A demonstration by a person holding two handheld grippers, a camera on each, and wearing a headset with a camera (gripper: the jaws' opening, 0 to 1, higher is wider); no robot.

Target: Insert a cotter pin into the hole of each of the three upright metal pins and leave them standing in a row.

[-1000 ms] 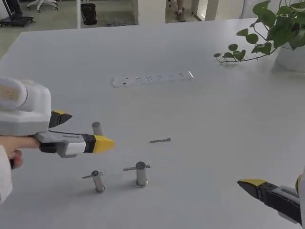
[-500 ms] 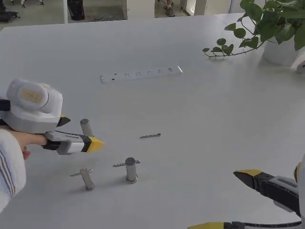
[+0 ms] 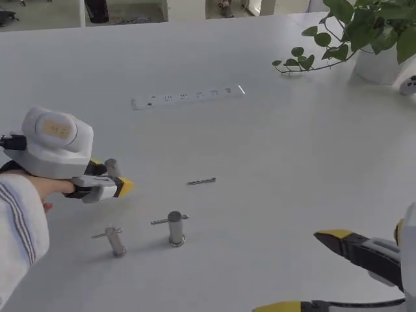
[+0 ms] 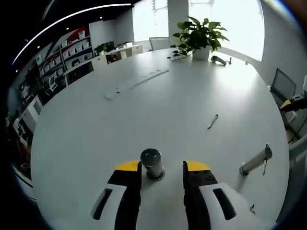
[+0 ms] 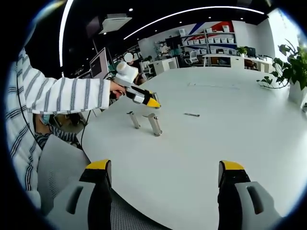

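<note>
Three upright metal pins stand on the white table. Two of them (image 3: 175,227) (image 3: 116,240) each carry a cotter pin through the top. The bare third pin (image 3: 112,167) (image 4: 152,163) stands between the jaws of my left gripper (image 3: 110,174) (image 4: 160,167), which is open, with a gap still showing on the pin's right side. A loose cotter pin (image 3: 201,181) (image 4: 213,121) (image 5: 192,114) lies flat to the right of the pins. My right gripper (image 3: 305,270) (image 5: 164,167) hangs wide open and holds nothing, near the table's front right edge.
A white power strip (image 3: 187,97) lies further back on the table. A potted plant (image 3: 364,32) stands at the far right corner, with a small dark object (image 3: 409,84) beside it. A person's striped sleeve (image 3: 16,234) reaches in from the left.
The left gripper's jaws have narrowed around the bare pin. The right gripper's second jaw has come into the head view. The camera has shifted.
</note>
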